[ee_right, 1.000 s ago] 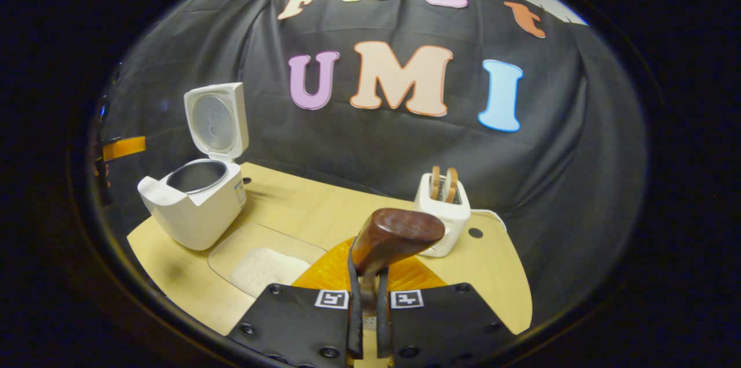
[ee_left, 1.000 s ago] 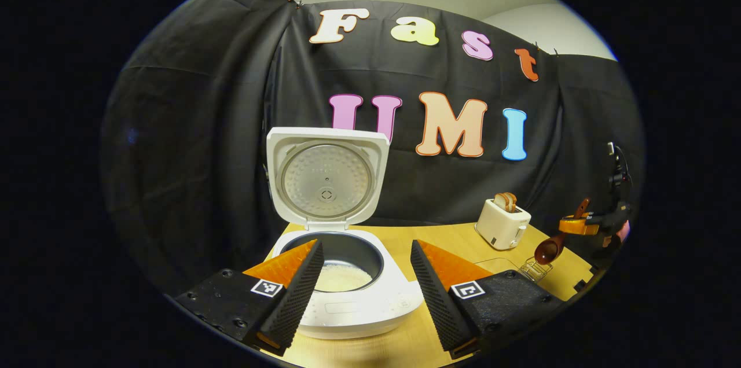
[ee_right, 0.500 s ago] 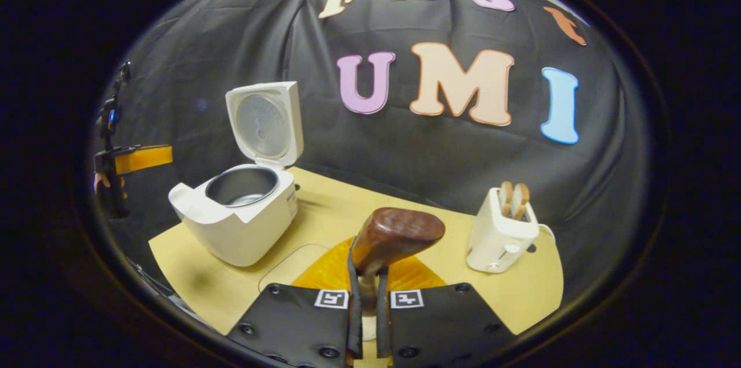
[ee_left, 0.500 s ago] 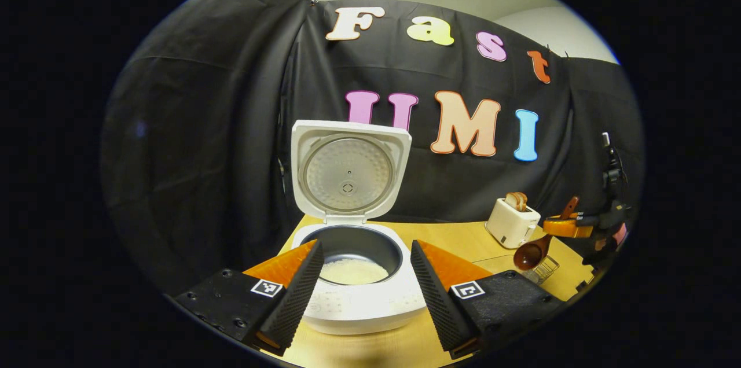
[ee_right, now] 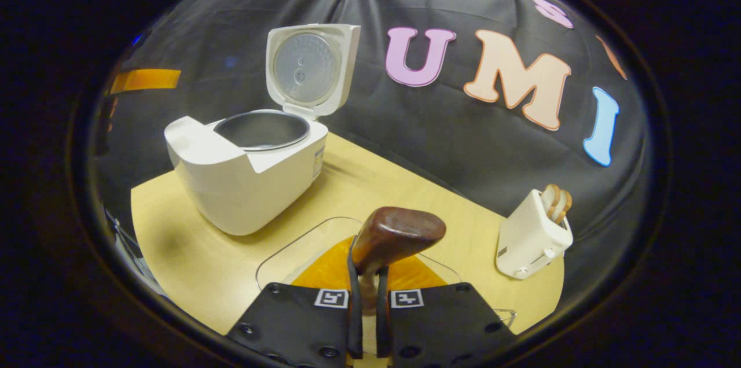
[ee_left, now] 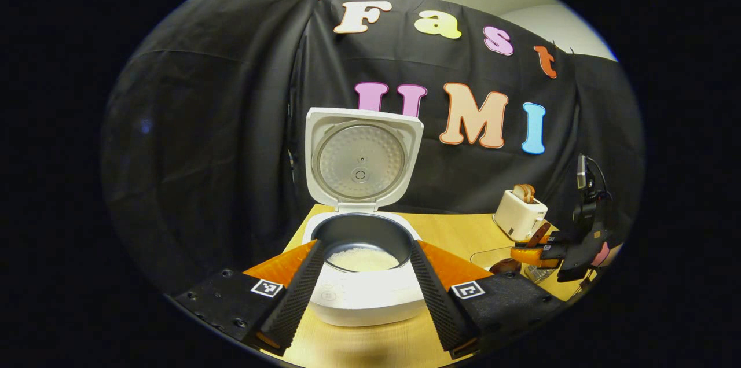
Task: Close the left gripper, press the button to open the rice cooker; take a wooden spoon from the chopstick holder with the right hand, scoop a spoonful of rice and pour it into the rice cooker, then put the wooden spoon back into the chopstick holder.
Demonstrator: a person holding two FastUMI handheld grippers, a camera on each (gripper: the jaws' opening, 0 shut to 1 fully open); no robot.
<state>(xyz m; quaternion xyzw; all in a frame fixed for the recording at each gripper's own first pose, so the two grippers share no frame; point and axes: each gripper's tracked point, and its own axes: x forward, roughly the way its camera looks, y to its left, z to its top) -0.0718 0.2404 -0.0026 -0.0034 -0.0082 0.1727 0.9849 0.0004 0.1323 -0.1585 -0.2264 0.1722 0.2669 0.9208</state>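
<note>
Rice cooker is sitting lid-up on the table, white rice showing in the inner pot, so the button press looks done.

Left gripper is hanging just in front of the cooker, jaws spread wide either side of its front, gripping nothing.

Right gripper is clamping the wooden spoon by the handle, both fingers pressing on it, bowl pointing forward. In the left gripper view the spoon bowl is sitting low, right of the cooker, over the clear tray near the toaster.

Can't tell if the spoon is carrying rice: its bowl is facing away from the right gripper view, too small in the left one.

Judging the step: either scooping from the tray or heading back to the chopstick holder, the wire thing just right of the tray. If scooping, the next move needs the bowl kept level, carried left over the pot rim, then tipped. If returning, line the spoon up with the holder opening.
</note>
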